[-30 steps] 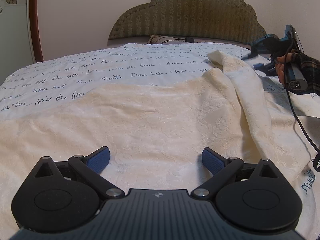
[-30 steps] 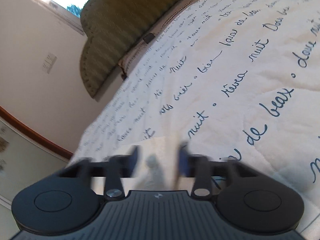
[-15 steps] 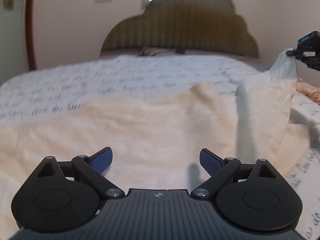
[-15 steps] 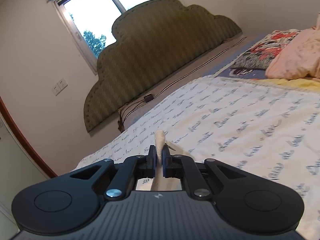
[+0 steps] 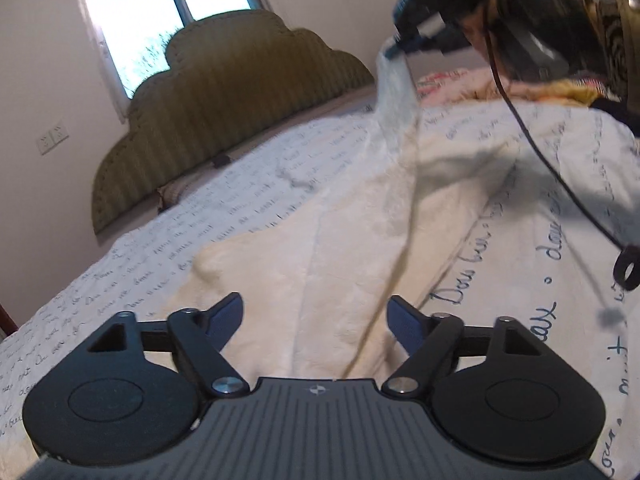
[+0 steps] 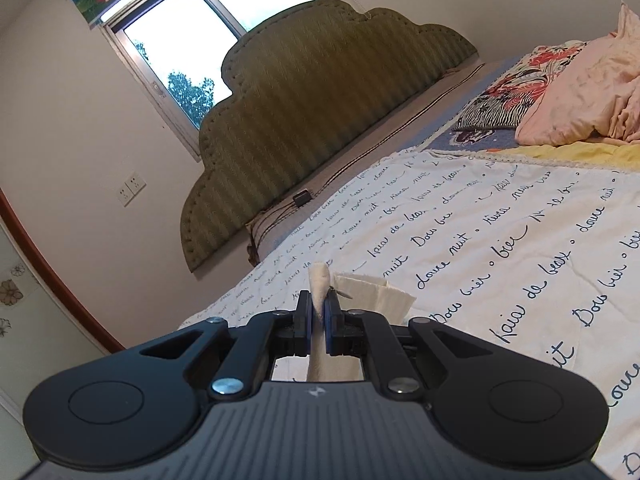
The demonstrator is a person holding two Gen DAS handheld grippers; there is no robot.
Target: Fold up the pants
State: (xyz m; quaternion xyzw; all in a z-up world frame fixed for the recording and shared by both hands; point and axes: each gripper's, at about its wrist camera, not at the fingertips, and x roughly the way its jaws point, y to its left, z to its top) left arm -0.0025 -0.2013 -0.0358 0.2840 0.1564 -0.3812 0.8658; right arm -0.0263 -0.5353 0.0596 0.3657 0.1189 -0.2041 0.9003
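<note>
The cream pants (image 5: 340, 248) lie spread on the bed in the left wrist view. My left gripper (image 5: 316, 318) is open and empty just above them, blue pads wide apart. My right gripper (image 6: 318, 316) is shut on an edge of the pants (image 6: 320, 284); cloth sticks up between the pads and hangs below. In the left wrist view the right gripper (image 5: 404, 46) is high at the upper right, lifting a stretched strip of the pants (image 5: 394, 92) off the bed.
The bed has a white cover with blue script (image 6: 500, 240) and an olive scalloped headboard (image 6: 320, 120). Pink and floral bedding (image 6: 580, 96) is piled at the right. A black cable (image 5: 532, 148) hangs from the right gripper. A window (image 6: 192, 44) is behind.
My right gripper closed on the pants edge and has raised it high off the bed. My left gripper stayed open and tilted, looking more to the right.
</note>
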